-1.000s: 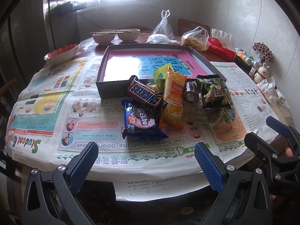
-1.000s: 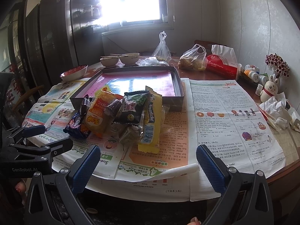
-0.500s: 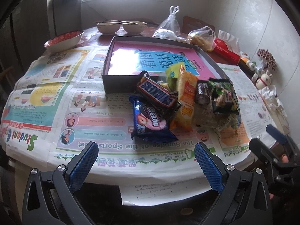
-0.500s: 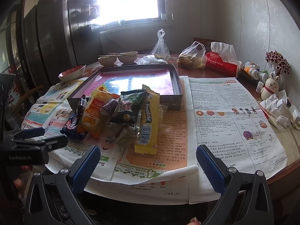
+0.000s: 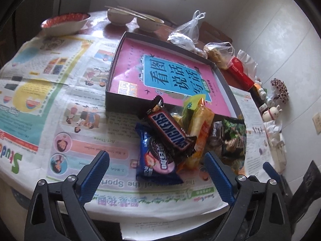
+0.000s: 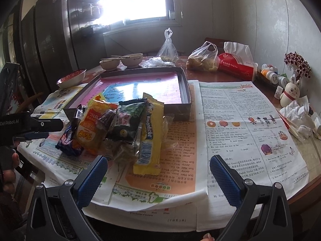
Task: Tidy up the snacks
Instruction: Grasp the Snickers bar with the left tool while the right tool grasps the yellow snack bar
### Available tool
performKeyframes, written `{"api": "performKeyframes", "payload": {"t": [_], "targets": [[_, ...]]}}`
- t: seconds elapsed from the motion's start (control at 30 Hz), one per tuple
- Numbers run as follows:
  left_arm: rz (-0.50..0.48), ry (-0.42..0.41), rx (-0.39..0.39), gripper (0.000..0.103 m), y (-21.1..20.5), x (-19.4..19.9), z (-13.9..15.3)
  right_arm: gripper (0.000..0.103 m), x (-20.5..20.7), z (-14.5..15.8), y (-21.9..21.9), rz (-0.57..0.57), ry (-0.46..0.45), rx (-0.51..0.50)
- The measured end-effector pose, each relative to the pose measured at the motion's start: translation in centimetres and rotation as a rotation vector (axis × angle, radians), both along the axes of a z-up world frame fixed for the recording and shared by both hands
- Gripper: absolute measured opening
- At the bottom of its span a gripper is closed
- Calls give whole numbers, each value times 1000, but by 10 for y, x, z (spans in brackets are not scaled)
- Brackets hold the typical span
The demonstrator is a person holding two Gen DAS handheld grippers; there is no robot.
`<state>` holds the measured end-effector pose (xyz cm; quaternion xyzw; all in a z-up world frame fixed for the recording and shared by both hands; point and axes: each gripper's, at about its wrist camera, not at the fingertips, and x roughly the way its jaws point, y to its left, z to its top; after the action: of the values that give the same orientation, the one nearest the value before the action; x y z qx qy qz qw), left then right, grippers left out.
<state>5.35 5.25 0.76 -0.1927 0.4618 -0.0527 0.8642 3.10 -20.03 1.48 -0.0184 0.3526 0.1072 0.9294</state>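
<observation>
A pile of snack packs lies on the newspaper in front of a shallow dark box (image 5: 124, 98) with a pink book cover inside. A Snickers bar (image 5: 169, 129) lies on a blue Oreo pack (image 5: 156, 160), beside an orange pack (image 5: 202, 128) and a dark green pack (image 5: 233, 138). My left gripper (image 5: 157, 177) is open and empty, just over the pile's near edge. In the right wrist view the pile shows the orange pack (image 6: 93, 128), the green pack (image 6: 127, 124) and a yellow pack (image 6: 149, 140) before the box (image 6: 184, 86). My right gripper (image 6: 158, 177) is open and empty, near the table's front edge.
Bowls (image 6: 120, 61) with chopsticks and a red dish (image 6: 71, 78) stand behind the box. Plastic bags (image 6: 201, 58), a red tissue pack (image 6: 236, 65), bottles, a rabbit figure (image 6: 291, 93) and crumpled tissues (image 6: 297, 112) line the right side. Newspaper (image 6: 250, 124) covers the round table.
My left gripper has moved forward and down towards the snack pile, which now looks larger and closer. My right gripper has barely moved.
</observation>
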Motion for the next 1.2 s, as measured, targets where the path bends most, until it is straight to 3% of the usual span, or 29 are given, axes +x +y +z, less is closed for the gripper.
{"api": "performKeyframes", "payload": {"t": [0.27, 0.4, 0.83, 1.0, 1.07, 1.2], "targets": [[-2, 24, -56, 77, -5, 18, -2, 101, 27, -4, -10, -16, 41, 35], [-7, 47, -109, 71, -5, 28, -7, 90, 39, -6, -12, -8, 68, 59], [15, 78, -165, 67, 0, 43, -18, 40, 68, -15, -3, 67, 130, 93], [26, 75, -174, 62, 3, 48, -19, 29, 68, -15, -7, 64, 118, 107], [32, 74, -178, 58, 5, 48, -20, 21, 67, -14, -9, 63, 114, 111], [37, 84, -177, 46, 9, 52, -23, 19, 66, -14, -13, 63, 118, 134]]}}
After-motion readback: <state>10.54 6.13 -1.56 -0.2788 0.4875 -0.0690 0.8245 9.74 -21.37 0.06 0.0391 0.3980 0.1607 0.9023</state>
